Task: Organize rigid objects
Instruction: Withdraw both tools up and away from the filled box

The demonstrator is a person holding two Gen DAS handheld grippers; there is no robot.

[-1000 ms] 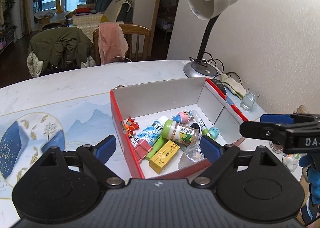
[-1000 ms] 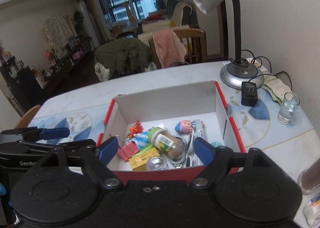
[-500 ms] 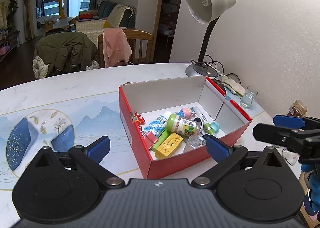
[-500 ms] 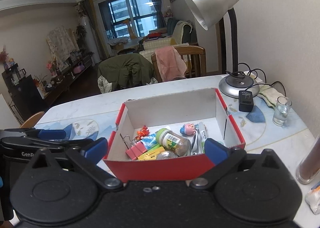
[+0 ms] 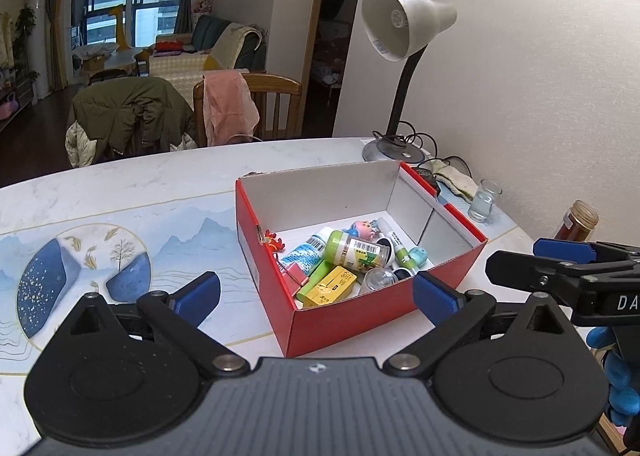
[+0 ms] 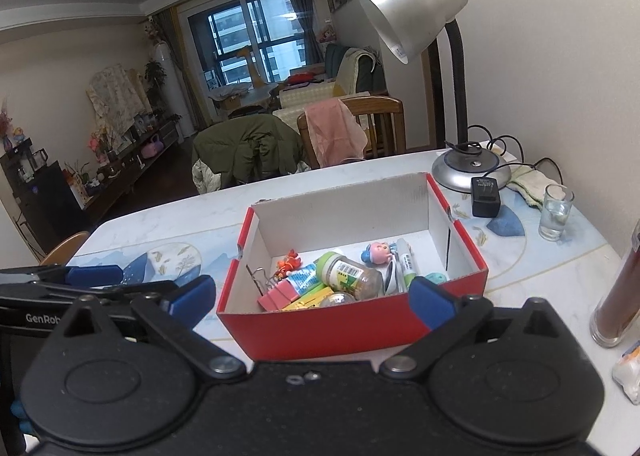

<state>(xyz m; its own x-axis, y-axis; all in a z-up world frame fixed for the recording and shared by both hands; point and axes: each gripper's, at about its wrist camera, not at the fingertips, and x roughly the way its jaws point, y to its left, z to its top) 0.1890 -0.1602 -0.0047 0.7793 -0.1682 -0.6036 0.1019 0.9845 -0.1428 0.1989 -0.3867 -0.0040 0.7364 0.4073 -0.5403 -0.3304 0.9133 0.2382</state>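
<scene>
Left gripper (image 5: 316, 294) and right gripper (image 6: 312, 298): both spread wide, nothing between the blue pads. Their jaws have just been opening. Both have drawn back from the red box (image 5: 360, 320); a second ago the box filled the space between each pair of fingers, and now it sits in front of them, whole and clear of the pads. Reads as a release: the box appears set down, and the hands are free for a next item.

Marble-patterned table (image 5: 132, 184) carries everything. The red box stands on it, open-topped, white inside, near wall facing the grippers.

Inside the box, contents lie heaped toward the near wall, far half bare:
- green-capped bottle (image 5: 357, 250) on its side, in the middle of the heap
- blue-and-white tube (image 5: 306, 254) to its left
- yellow carton (image 5: 330, 285) against the near wall
- white marker (image 5: 394, 240) to the bottle's right
- pink binder clip (image 6: 278, 292) at the near-left corner
- pink-and-blue figure (image 5: 363, 228) behind the bottle
- small orange toy (image 5: 273, 240) by the left wall

Beyond the box's right wall: desk lamp (image 5: 400, 56), a small glass (image 5: 483, 201), a brown jar (image 5: 580, 220). These may be left to sort; I cannot tell.
</scene>
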